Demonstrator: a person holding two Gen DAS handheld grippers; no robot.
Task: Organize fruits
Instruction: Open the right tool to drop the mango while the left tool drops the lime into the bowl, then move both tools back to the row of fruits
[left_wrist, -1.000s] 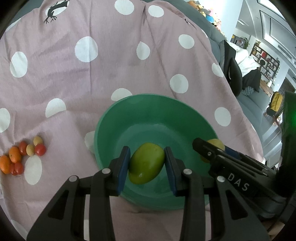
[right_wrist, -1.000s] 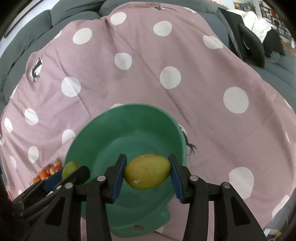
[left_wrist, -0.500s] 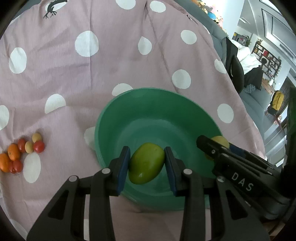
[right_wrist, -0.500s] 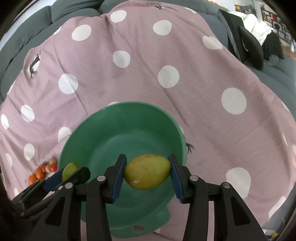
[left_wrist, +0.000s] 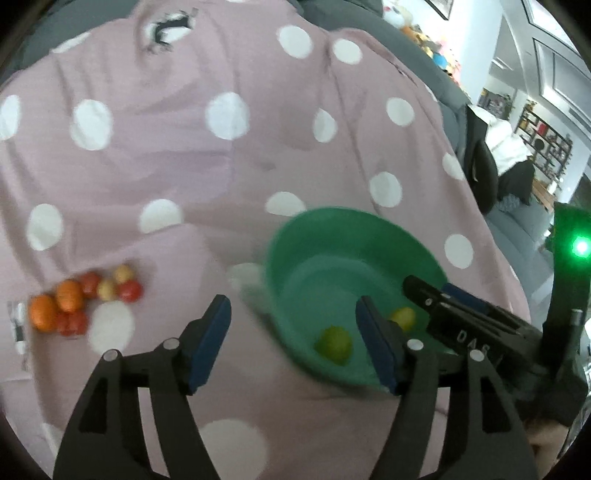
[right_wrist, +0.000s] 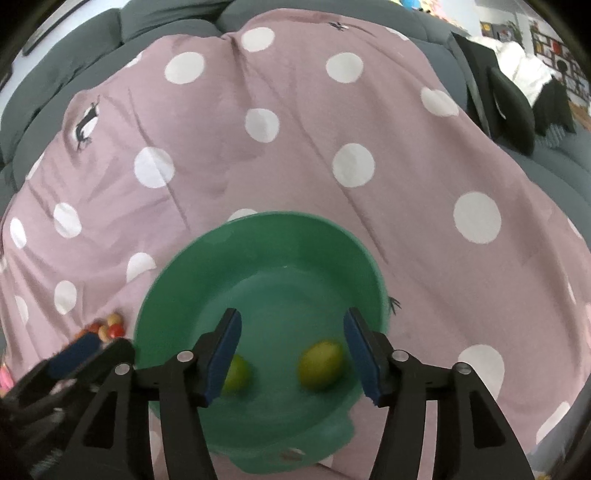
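My left gripper (left_wrist: 293, 341) has its blue-padded jaws wide apart with nothing between them, hanging above the pink cotton cloth with white polka dots (left_wrist: 229, 177) just left of the round green plastic bowl (left_wrist: 295, 236). I judge the step in hand to be going for the next fruit. To do that well I should swing further left toward the heap of small red, orange and pale yellow fruits (left_wrist: 79, 302) lying on the cloth well apart from the bowl, keep the jaws wide until one fruit sits squarely between the pads, and pick from the edge of the heap so the others do not roll. They look small and round, so I expect a light, centred squeeze will hold better than a hard one.

The bowl sits on the cloth and holds two fruits, both loose on its floor: a yellow-green oval mango (left_wrist: 333, 341) on the left and a yellower oval mango (right_wrist: 320, 363) to its right. They lie near each other but apart; neither touches a pad. The frames are blurred, so finer detail of their skins is beyond me.

My right gripper (right_wrist: 291, 352) is likewise spread wide and empty, poised over the bowl's near side with the yellower mango below it, just inside the right pad. Before it moves off I should lift it clear of the rim.
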